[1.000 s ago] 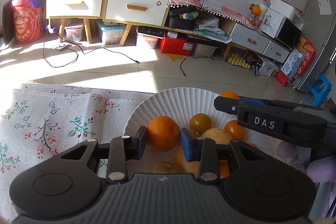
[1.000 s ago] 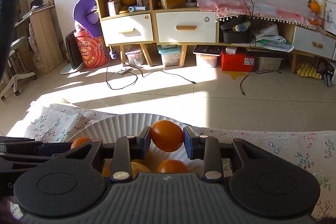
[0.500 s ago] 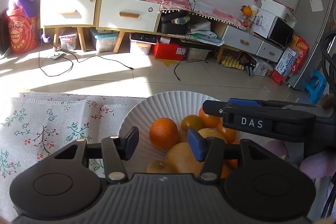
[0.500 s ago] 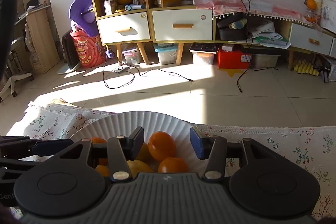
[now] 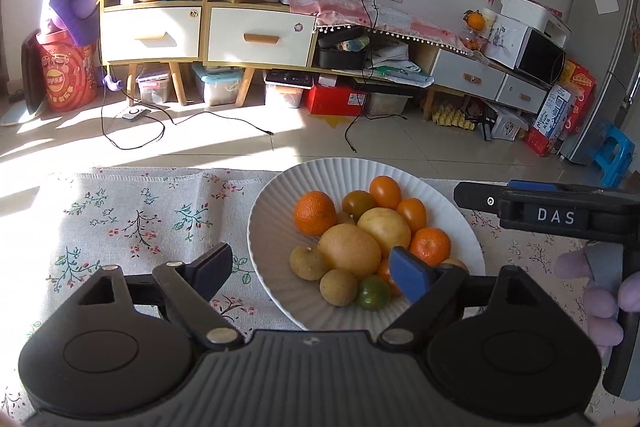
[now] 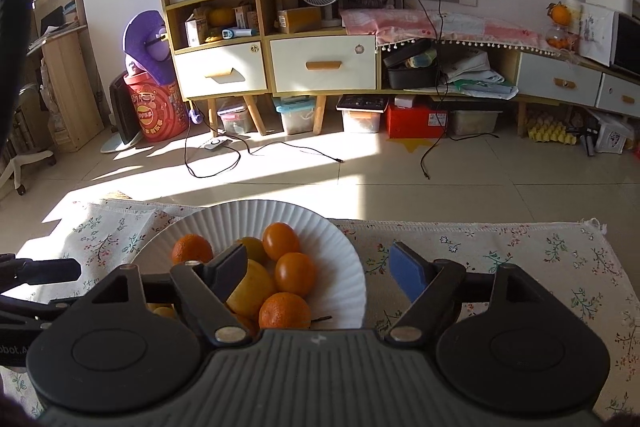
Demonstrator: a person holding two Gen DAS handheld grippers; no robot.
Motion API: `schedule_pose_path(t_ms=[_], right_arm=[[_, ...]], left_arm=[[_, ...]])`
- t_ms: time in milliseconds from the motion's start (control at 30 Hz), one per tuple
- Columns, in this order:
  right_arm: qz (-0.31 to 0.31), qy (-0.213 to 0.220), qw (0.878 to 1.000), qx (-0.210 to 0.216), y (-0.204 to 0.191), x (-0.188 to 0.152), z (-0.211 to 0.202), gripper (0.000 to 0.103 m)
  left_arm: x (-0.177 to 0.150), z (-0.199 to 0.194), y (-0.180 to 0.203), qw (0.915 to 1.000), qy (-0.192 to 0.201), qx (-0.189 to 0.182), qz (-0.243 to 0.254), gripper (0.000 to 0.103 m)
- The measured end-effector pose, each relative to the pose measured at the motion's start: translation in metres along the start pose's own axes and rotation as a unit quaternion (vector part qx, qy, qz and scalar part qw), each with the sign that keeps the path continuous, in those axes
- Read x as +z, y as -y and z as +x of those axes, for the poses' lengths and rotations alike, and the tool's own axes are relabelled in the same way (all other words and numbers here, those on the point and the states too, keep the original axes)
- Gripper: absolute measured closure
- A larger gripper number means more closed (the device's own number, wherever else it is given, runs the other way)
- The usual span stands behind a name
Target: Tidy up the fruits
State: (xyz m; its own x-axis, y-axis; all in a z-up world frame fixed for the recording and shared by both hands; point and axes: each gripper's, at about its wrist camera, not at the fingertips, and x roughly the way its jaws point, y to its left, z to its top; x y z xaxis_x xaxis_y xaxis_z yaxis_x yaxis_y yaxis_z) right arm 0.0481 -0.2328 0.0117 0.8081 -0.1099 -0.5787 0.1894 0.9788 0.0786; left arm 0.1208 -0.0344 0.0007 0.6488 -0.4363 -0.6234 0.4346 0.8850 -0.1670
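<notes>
We are at the release end of a placing step: both tongs have just been opening, and nothing sits between the fingers of either one. The left tongs (image 5: 310, 265) stand wide above the near side of the white ribbed plate (image 5: 264, 211), and the right tongs (image 6: 316, 269) stand wide over the same plate (image 6: 344, 255) from the other side — empty, the fruit lying below them rather than in them. The fruits (image 5: 360, 239) are all heaped on the plate, which rests on the flowered cloth (image 5: 140, 215) covering the table: oranges, a small orange one at the far edge, two big yellowish ones in the middle, brownish round ones and a green one at the near edge. We see no loose fruit on the cloth in either view, so we judge the gathering close to done. The next move, as we read it, calls for drawing both tongs clear of the pile without nudging it — the heap is rounded and a knocked fruit could roll off the rim.
</notes>
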Motion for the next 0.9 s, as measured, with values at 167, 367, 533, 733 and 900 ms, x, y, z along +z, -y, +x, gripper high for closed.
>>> schedule_pose_path(t_ms=[167,367,533,733,900], right_arm=[[0.004,-0.001,1.000,-0.008,0.004,-0.016,-0.021,0.020],[-0.004,-0.023,1.000,-0.021,-0.002,-0.044,-0.042,0.020],[-0.022,-0.031,0.998,-0.050,-0.014,-0.058,-0.062,0.017],[-0.028,-0.062,0.996,-0.063,-0.026,-0.071,-0.082,0.014],[-0.006,-0.050,0.998,-0.034,-0.032,-0.070,-0.101,0.005]], left_arm=[[-0.019,-0.019,0.000,0.9999,-0.012,0.005,-0.003,0.019],[-0.046,-0.045,0.002,0.9995,-0.025,0.019,0.005,0.017],[-0.068,-0.069,0.006,0.9986,-0.025,0.040,0.025,0.011],[-0.079,-0.087,0.006,0.9970,-0.049,0.058,0.016,0.009],[-0.075,-0.102,0.013,0.9954,-0.054,0.078,0.004,0.008]])
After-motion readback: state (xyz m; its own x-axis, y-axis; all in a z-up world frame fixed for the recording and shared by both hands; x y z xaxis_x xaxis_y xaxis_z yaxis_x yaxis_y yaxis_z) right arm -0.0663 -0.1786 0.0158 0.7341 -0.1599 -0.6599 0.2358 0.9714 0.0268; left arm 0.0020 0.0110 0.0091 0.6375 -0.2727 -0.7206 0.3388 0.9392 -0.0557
